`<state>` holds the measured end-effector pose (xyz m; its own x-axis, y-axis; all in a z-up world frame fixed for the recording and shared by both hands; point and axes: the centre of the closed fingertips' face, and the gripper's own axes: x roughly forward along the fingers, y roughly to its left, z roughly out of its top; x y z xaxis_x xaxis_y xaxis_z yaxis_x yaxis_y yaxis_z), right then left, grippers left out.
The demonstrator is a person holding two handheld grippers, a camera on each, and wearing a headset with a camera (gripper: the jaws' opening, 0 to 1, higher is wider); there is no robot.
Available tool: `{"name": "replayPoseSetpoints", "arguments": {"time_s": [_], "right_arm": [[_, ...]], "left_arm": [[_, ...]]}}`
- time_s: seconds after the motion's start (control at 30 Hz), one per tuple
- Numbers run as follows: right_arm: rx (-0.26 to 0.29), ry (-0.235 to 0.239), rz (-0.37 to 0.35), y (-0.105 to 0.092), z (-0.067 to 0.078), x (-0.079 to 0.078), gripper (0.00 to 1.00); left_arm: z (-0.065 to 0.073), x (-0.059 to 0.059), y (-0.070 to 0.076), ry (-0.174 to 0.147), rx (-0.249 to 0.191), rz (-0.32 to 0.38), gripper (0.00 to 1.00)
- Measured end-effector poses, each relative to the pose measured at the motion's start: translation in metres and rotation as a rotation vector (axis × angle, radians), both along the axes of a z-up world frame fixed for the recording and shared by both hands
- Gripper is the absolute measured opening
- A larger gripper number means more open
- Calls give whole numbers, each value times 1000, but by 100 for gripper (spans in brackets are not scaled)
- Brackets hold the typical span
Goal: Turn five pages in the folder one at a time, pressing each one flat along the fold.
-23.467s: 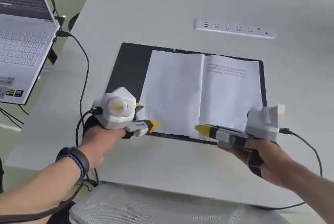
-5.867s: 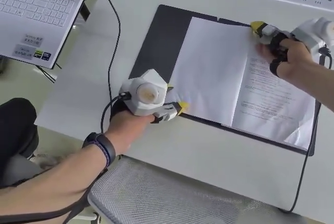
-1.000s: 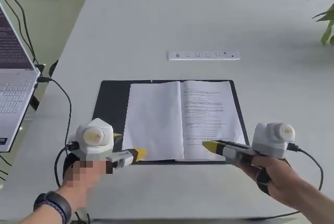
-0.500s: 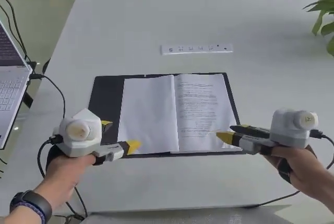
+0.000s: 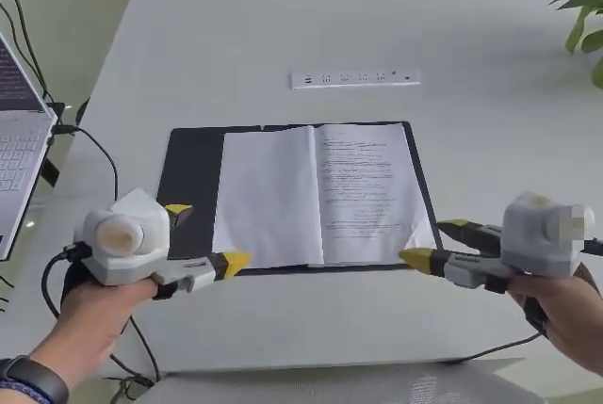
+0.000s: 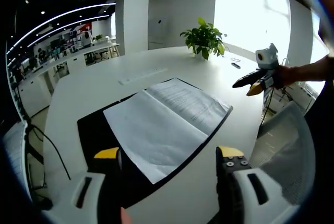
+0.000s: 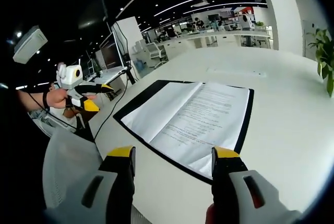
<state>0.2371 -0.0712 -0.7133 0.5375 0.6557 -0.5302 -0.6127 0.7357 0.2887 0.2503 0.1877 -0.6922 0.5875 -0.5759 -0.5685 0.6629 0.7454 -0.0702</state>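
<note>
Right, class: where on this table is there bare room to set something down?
Bare: the table beyond the power strip, and a wide patch right of the folder. Crowded: the near edge, by the left gripper and right gripper, and the left side, with laptop and cable.

I count two grippers, left gripper (image 5: 207,234) and right gripper (image 5: 434,241), one folder (image 5: 188,173), one power strip (image 5: 355,77), one laptop (image 5: 14,154), one plant (image 6: 203,38).
</note>
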Motion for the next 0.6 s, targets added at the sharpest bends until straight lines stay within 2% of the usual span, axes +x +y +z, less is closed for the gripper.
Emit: {"name": "replayPoseSetpoints", "arguments": {"time_s": [0.13,0.3,0.4,0.6], "right_arm": [[-40,-7,21,-1,-1,-6,61],[-71,-27,34,-1,1,-11,67],[-115,-46,58,0,2,-15,69],[-116,-61,44,-2,5,-14,72]], "left_arm": [[3,-4,1,-7,-11,6,76],[5,-11,3,-24,2,4,79],[6,-14,5,-38,9,5,80],[9,-17,5,-45,5,4,82]]}}
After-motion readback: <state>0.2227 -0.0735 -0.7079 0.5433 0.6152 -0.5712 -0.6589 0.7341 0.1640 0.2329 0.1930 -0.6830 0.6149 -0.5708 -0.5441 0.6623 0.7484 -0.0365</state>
